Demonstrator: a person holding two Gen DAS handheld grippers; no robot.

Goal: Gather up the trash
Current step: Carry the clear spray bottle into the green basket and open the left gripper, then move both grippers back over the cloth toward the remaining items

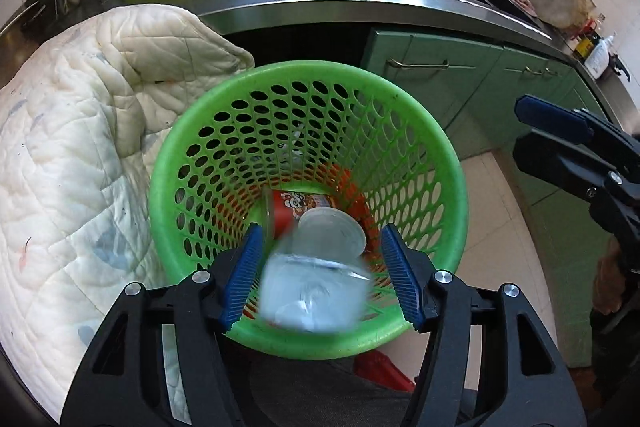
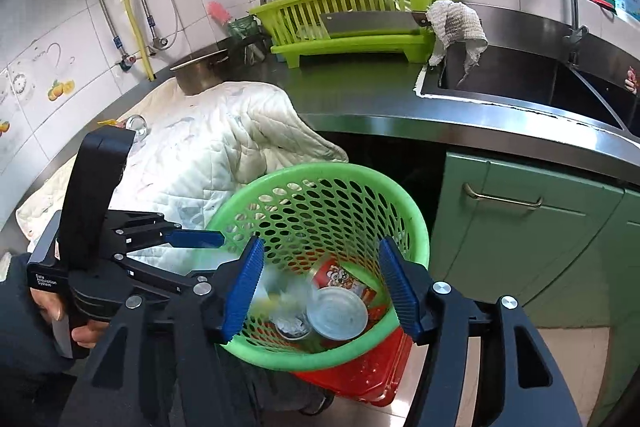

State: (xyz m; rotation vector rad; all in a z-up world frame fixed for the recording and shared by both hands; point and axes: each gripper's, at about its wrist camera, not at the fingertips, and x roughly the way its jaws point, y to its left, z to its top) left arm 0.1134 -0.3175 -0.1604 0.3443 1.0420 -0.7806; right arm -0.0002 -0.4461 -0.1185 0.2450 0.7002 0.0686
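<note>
Clear plastic trash (image 1: 316, 291) blurs between the open left hand-held gripper (image 1: 324, 275) fingers, above the basket (image 1: 452, 187).

A round green perforated plastic waste basket (image 2: 320, 187) stands upright on the floor, just below the counter's front edge. Inside it, a motion-blurred clear plastic container (image 1: 316, 293) is near the rim at the near side. At the bottom lie a red printed snack wrapper (image 2: 340, 273) and a round translucent plastic lid (image 2: 338, 313), touching each other.
</note>
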